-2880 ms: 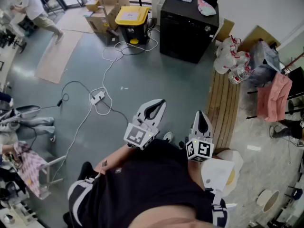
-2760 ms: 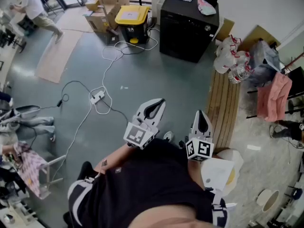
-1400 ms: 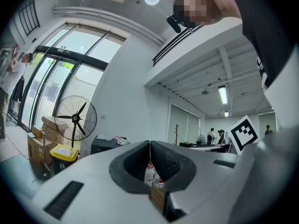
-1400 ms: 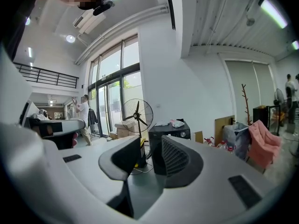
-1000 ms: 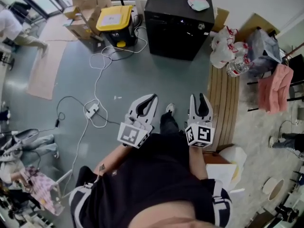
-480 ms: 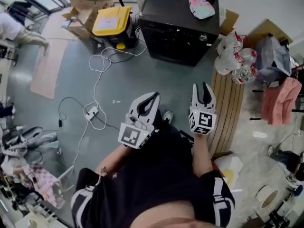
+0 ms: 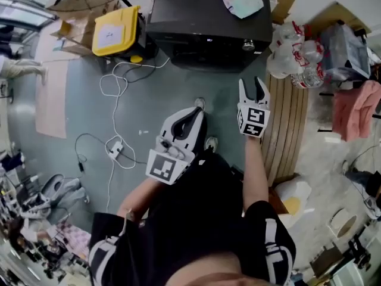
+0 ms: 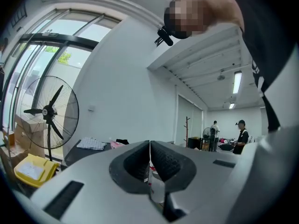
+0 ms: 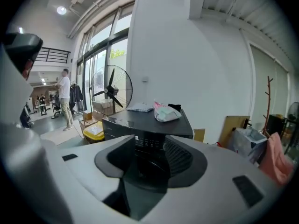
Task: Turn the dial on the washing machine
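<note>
On the right gripper (image 7: 253, 83) the jaws had just been opening, empty. The dial (image 7: 248, 44) on the washing machine (image 7: 196, 11) lay ahead of them, untouched. The left gripper (image 7: 197, 110) was closed on nothing. Turning remained.

The washing machine (image 7: 202, 11) is a black, box-shaped appliance. It stands upright on the grey floor (image 7: 178, 94), with its back to the white wall (image 9: 196, 55). The dial (image 7: 248, 44) is a small, round, silver knob at the right end of the front control strip. Its setting is too small to read.
</note>
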Available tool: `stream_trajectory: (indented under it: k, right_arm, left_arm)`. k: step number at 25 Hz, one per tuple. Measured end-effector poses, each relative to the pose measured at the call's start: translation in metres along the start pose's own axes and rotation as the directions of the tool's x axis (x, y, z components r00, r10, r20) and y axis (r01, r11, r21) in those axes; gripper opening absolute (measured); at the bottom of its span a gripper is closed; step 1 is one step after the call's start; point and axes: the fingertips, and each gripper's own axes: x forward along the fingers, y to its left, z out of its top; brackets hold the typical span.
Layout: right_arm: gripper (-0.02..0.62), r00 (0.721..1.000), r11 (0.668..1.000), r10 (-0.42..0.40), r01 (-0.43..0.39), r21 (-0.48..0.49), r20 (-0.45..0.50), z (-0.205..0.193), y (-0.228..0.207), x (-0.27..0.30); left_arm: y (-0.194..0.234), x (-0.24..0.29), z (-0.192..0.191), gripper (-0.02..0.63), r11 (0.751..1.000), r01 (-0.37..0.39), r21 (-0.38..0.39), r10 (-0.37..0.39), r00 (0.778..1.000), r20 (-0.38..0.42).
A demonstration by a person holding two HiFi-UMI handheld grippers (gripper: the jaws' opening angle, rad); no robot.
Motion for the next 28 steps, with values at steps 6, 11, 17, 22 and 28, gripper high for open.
stream_trajectory:
  k: [6, 11, 17, 22, 28]
  right_arm:
    - [0.256, 0.988, 0.997, -0.075, 0.073, -0.022, -0.135, -0.073, -0.035, 0.127]
    - [0.303, 0.976, 0.99, -0.127, 0.113, -0.088, -0.177, -0.119, -0.063, 0.213]
    - [0.314, 0.967, 0.972, -0.179, 0.146, -0.183, -0.181, -0.137, -0.096, 0.265]
    - [0.31, 0.966, 0.96, -0.21, 0.175, -0.22, -0.149, -0.13, -0.096, 0.271]
    - [0.29, 0.99, 0.979, -0.054, 0.078, 0.187, -0.131, -0.133, -0.099, 0.272]
  left_arm:
    - [0.058, 0.085, -0.051, 0.025, 0.998, 0.061, -0.02, -0.062, 0.997, -0.043]
    - [0.092, 0.14, -0.099, 0.023, 0.997, 0.065, -0.029, -0.067, 0.996, -0.058]
    - [0.111, 0.18, -0.132, 0.024, 0.996, 0.045, -0.075, -0.052, 0.994, -0.101]
    - [0.12, 0.19, -0.137, 0.024, 0.996, 0.039, -0.079, -0.048, 0.992, -0.117]
    - [0.126, 0.19, -0.143, 0.025, 0.996, 0.029, -0.086, -0.039, 0.991, -0.125]
